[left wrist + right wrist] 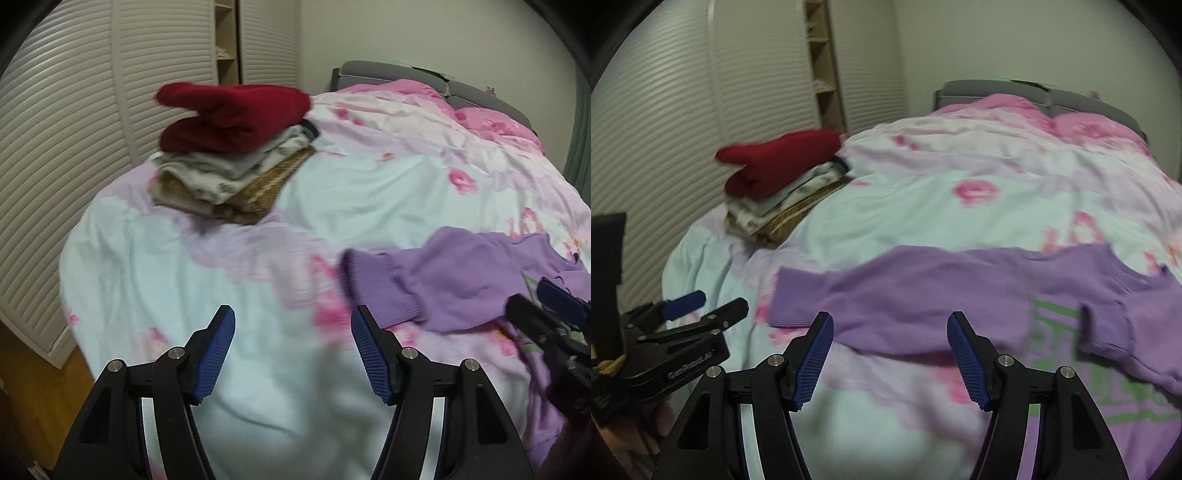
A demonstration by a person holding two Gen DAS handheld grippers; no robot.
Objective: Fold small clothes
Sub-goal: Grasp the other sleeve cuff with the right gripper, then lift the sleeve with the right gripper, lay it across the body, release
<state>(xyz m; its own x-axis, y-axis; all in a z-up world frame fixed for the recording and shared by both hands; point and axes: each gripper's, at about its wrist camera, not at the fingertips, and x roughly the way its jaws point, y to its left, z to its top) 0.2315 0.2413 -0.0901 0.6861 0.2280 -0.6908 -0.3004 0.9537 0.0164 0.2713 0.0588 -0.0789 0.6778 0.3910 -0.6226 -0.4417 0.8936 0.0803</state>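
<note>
A purple sweater (923, 295) lies spread on the bed, one sleeve reaching left, green lettering on its body at the right. It shows at the right of the left wrist view (443, 280). My left gripper (293, 317) is open and empty above the bedspread, left of the sleeve cuff. My right gripper (890, 321) is open and empty just in front of the sleeve. A stack of folded clothes (229, 173) with a red garment (236, 114) on top sits at the bed's far left; it also shows in the right wrist view (775, 199).
The bed has a pale blue and pink floral cover (369, 177) and a grey headboard (388, 70). White louvred wardrobe doors (74, 129) stand to the left. Wooden floor (33, 387) lies beside the bed. The left gripper shows in the right wrist view (705, 310).
</note>
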